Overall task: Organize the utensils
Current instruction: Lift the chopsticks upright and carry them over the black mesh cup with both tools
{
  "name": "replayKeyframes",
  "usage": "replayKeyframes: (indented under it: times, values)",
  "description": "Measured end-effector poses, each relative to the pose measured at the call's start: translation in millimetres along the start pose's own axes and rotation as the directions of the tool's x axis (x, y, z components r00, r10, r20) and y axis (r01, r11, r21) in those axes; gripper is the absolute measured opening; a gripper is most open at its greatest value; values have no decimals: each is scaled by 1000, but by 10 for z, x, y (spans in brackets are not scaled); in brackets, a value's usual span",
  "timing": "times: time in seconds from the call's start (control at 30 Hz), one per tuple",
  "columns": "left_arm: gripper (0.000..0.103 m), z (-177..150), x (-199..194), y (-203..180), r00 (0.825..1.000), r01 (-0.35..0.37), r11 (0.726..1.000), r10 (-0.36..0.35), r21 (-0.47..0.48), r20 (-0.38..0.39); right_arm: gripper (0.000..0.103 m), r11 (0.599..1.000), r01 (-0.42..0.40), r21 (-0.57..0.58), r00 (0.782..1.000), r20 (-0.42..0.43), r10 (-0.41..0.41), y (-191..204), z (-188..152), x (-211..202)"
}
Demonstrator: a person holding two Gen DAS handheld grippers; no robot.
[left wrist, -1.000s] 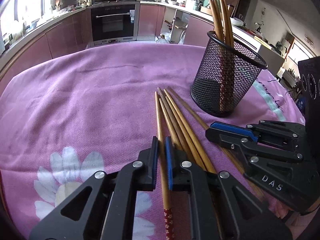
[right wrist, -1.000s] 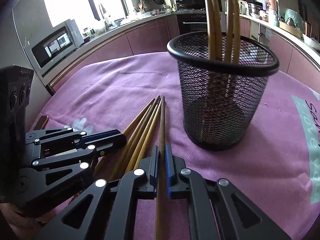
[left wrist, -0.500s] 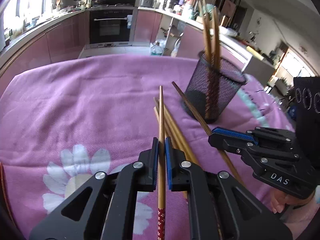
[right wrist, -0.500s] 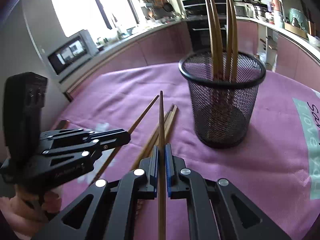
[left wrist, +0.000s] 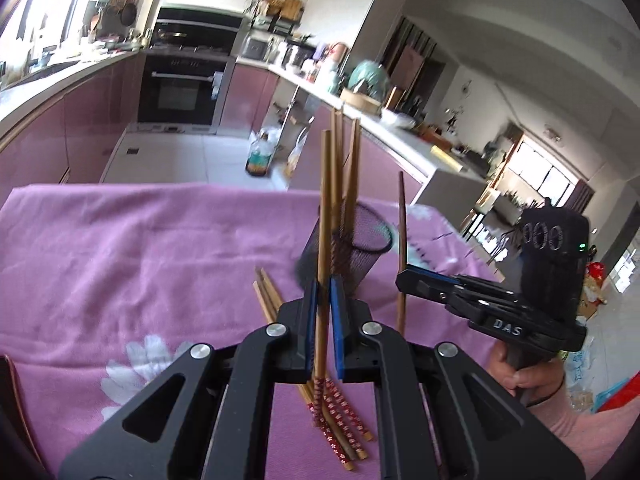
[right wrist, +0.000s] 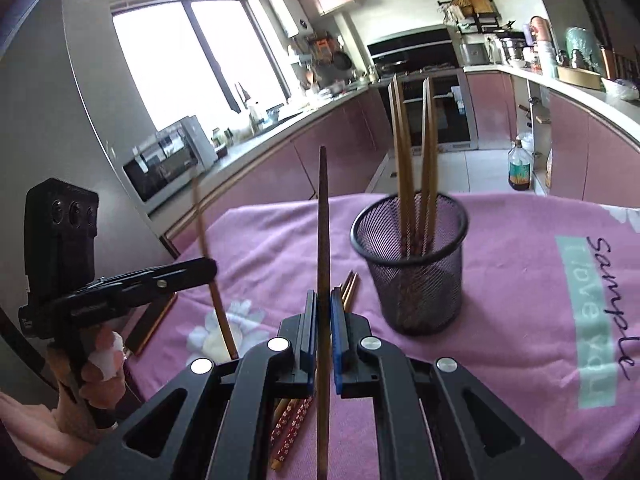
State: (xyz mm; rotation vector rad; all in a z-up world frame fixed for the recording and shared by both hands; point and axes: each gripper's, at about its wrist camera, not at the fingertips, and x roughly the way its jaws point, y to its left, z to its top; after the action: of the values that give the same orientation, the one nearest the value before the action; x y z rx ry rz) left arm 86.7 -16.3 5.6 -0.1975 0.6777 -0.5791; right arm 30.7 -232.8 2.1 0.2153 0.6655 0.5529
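My left gripper [left wrist: 323, 280] is shut on a wooden chopstick [left wrist: 323, 216] that stands up between its blue pads, lifted off the table. My right gripper [right wrist: 323, 300] is shut on another chopstick [right wrist: 323, 216], also raised and pointing up. Each gripper shows in the other's view: the right one [left wrist: 402, 276] with its chopstick [left wrist: 401, 216], the left one [right wrist: 210, 268] with its chopstick [right wrist: 200, 216]. A black mesh cup [right wrist: 412, 272] with several chopsticks stands ahead on the purple cloth. Several loose chopsticks [left wrist: 340, 420] lie on the cloth below the grippers.
The purple tablecloth [left wrist: 140, 248] with a white flower print covers the table; its far edge drops to the kitchen floor. Pink cabinets, an oven [left wrist: 178, 92] and a microwave [right wrist: 168, 160] stand behind. A hand [left wrist: 516, 372] in a pink sleeve grips the right tool.
Both grippers have risen and tilted up, each lifting a chopstick off the pile. The mesh cup now looks farther and lower in both views.
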Motion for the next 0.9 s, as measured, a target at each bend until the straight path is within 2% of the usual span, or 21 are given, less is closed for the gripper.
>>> replayKeyframes:
  times: [0.2, 0.43, 0.9]
  values:
    - [7, 202, -152, -97, 997, 39, 999, -40, 9, 69, 5, 1000, -5, 4, 998, 62, 5, -24, 124, -146]
    - [7, 465, -172, -172, 991, 40, 999, -43, 23, 127, 5, 1000, 4, -16, 992, 129, -2, -58, 342, -313]
    - [7, 1085, -174, -445, 976, 34, 996, -51, 84, 212, 5, 995, 59, -76, 958, 285, -35, -84, 884, -650]
